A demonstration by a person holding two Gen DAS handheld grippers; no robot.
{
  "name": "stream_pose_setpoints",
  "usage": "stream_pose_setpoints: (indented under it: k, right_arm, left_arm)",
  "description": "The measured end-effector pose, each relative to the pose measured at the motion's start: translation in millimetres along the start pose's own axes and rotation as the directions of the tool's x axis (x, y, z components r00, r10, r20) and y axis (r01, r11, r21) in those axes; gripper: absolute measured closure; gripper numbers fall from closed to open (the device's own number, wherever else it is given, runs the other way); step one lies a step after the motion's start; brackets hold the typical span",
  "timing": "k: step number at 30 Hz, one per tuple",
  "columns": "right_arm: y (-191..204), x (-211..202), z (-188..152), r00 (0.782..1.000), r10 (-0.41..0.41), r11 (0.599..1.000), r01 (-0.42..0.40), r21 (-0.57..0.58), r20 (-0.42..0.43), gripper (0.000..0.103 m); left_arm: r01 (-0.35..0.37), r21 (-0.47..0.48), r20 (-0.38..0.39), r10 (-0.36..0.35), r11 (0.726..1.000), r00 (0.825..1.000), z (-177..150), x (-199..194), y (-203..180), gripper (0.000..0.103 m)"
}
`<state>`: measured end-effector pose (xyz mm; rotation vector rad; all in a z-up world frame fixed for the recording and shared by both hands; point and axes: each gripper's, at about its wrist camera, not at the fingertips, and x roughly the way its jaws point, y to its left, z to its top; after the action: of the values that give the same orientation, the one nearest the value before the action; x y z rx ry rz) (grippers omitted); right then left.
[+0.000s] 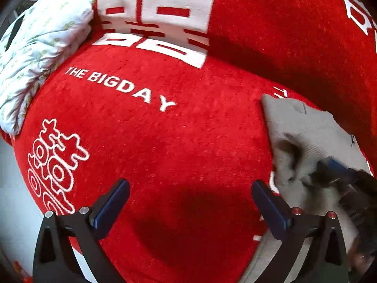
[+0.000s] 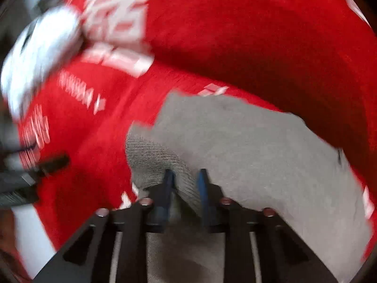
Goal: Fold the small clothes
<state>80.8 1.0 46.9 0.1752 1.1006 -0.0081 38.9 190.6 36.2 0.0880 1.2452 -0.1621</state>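
We are working over a wide red plush cloth printed with white lettering and double-happiness signs (image 1: 165, 129), which fills both wrist views and carries the words THE BIGDAY. Next in size is the small grey knitted garment (image 2: 247, 146), lying flat on that red cloth toward its right part; in the left wrist view the same garment (image 1: 306, 127) sits at the right edge, with its ribbed hem lifted. At the far left of the red cloth we see a white padded cloth with a pale green leaf print (image 1: 40, 54), bunched up and resting on the red cloth's edge. Our right gripper (image 2: 186, 181) points steeply down, and its two blue-padded fingers are drawn close together, pinching the ribbed hem of the grey garment between them. Our left gripper (image 1: 189, 189) hangs above bare red cloth just beside the garment, its fingers spread wide with nothing between them. The right wrist view is blurred, so finer detail there is beyond us.
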Motion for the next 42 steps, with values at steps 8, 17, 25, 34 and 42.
stream_pose_setpoints:
  k: [8, 17, 25, 34, 42]
  right_arm:
    - [-165.4, -69.6, -29.9, 0.983, 0.049, 0.759, -0.153, 0.633, 0.179, 0.092]
    - [-278.3, -80.4, -135.2, 0.984, 0.069, 0.375, -0.18, 0.909, 0.166, 0.053]
    - [-224.7, -48.8, -73.9, 0.943, 0.284, 0.613, -0.317, 0.723, 0.172, 0.034]
    - [-235.6, -3.4, -32.7, 0.914, 0.345, 0.501, -0.372, 0.781, 0.214, 0.095]
    - [-281.1, -82.5, -107.5, 0.982, 0.027, 0.504, -0.175, 0.846, 0.188, 0.095]
  left_arm:
    - [0.071, 0.087, -0.035, -0.068, 0.994, 0.997, 15.6, 11.9, -47.0, 0.0]
    - [0.062, 0.236, -0.063, -0.048, 0.97, 0.997, 15.1, 27.7, -89.2, 0.0]
    - [0.003, 0.431, -0.044, 0.017, 0.902, 0.999, -5.8, 34.8, -121.4, 0.0]
    - [-0.113, 0.44, 0.045, 0.104, 0.891, 0.994, -1.3, 48.0, -137.1, 0.0]
    - [-0.12, 0.327, 0.057, 0.107, 0.937, 0.993, 13.1, 51.9, -103.5, 0.0]
